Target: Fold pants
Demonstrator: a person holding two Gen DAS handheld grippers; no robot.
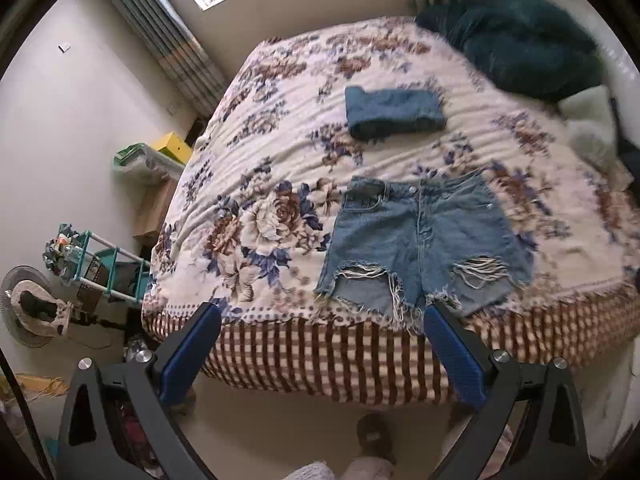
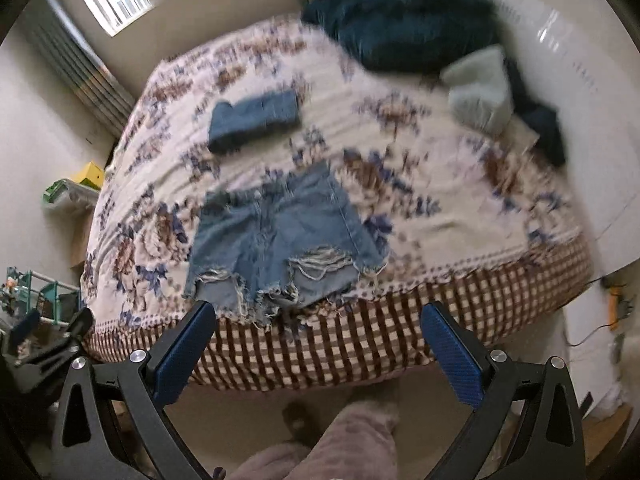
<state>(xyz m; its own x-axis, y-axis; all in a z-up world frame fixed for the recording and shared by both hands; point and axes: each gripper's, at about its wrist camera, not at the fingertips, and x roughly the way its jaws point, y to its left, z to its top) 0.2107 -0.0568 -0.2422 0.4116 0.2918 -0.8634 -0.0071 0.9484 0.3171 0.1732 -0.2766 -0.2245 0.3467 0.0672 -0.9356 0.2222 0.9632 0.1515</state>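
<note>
So from the left wrist cam, the left gripper [image 1: 322, 316] is hanging out over the near edge of the bed [image 1: 320, 356], jaws spread wide with nothing between them. The shorts [image 1: 420, 248] are lying flat and unfolded on the bed near that near edge, waistband pointing toward the far side, ripped frayed hems toward the camera, and the right blue finger [image 1: 452, 356] overlaps the frayed hem in the picture, though I can't tell if it's actually touching. Farther up, around the middle of the bed, there's a folded denim piece [image 1: 394, 112], well apart from the shorts. A dark teal pillow [image 1: 520, 40] sits at the far right corner. Off the left edge of the bed there's a teal rack [image 1: 96, 260] on the floor and a yellow box [image 1: 174, 146] by the wall. Right wrist cam is pretty blurry: the right gripper [image 2: 318, 314] is also over the near edge, jaws wide apart and holding nothing. The shorts [image 2: 280, 244] show up left of center near the near edge, the folded denim piece [image 2: 254, 120] beyond them, the pillow [image 2: 404, 20] at the far side with a grey cushion [image 2: 480, 88] beside it.
</note>
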